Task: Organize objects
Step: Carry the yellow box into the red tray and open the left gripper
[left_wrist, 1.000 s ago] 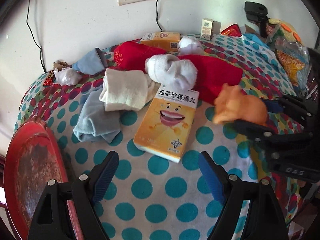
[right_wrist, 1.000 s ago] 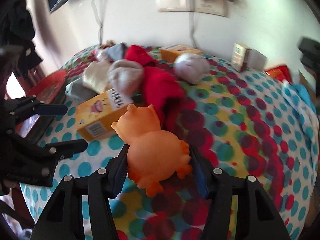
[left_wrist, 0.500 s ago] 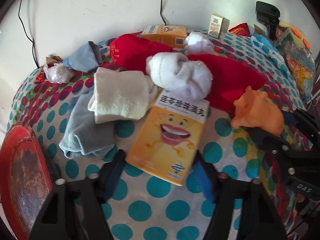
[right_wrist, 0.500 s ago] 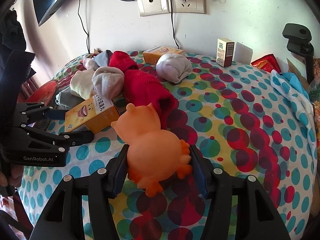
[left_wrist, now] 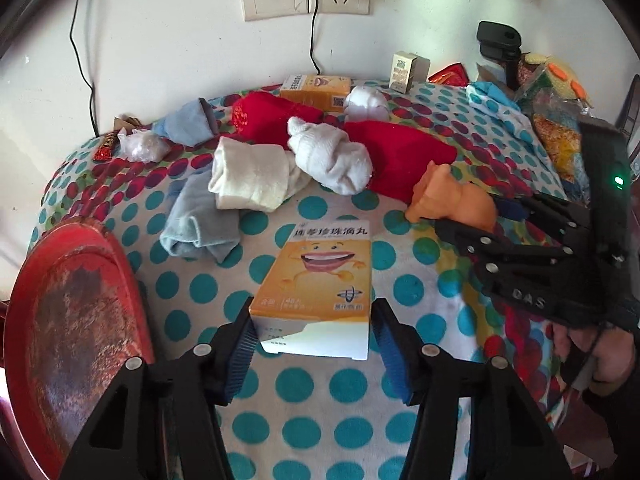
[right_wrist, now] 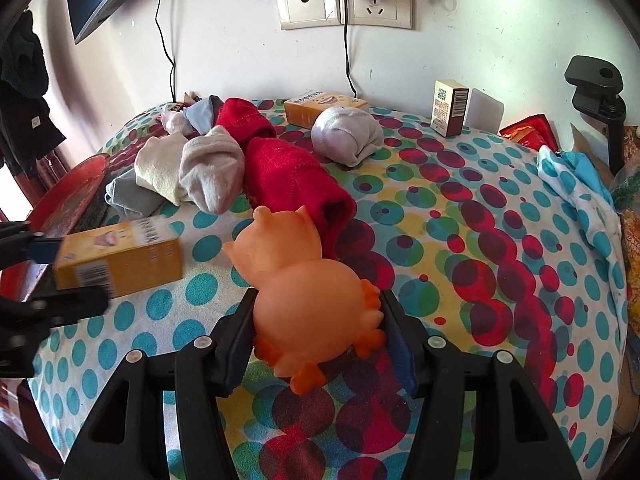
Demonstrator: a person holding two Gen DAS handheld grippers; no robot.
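A yellow medicine box (left_wrist: 320, 272) with a smiling cartoon face sits between the blue pads of my left gripper (left_wrist: 312, 320). Its jaws are closing, the pads press on the box's near end, and the box hangs just above the dotted tablecloth (left_wrist: 304, 392). From the right wrist view the same box (right_wrist: 120, 256) shows at the left in the left gripper (right_wrist: 68, 274). My right gripper (right_wrist: 318, 320) is shut on an orange rubber animal toy (right_wrist: 304, 280), held low over the cloth. That toy (left_wrist: 452, 200) and right gripper (left_wrist: 476, 218) appear at the right of the left wrist view.
A worn red tray (left_wrist: 60, 320) lies at the table's left edge. Rolled socks are piled mid-table: white (left_wrist: 332, 160), cream (left_wrist: 248, 180), grey-blue (left_wrist: 192, 224), red (left_wrist: 400, 156). A second yellow box (left_wrist: 316, 88) and a small carton (left_wrist: 404, 66) stand by the wall. Bags crowd the right edge.
The left gripper went forward around the yellow box, closed on its near end and lifted it off the cloth. The right gripper has stayed put with the orange toy.
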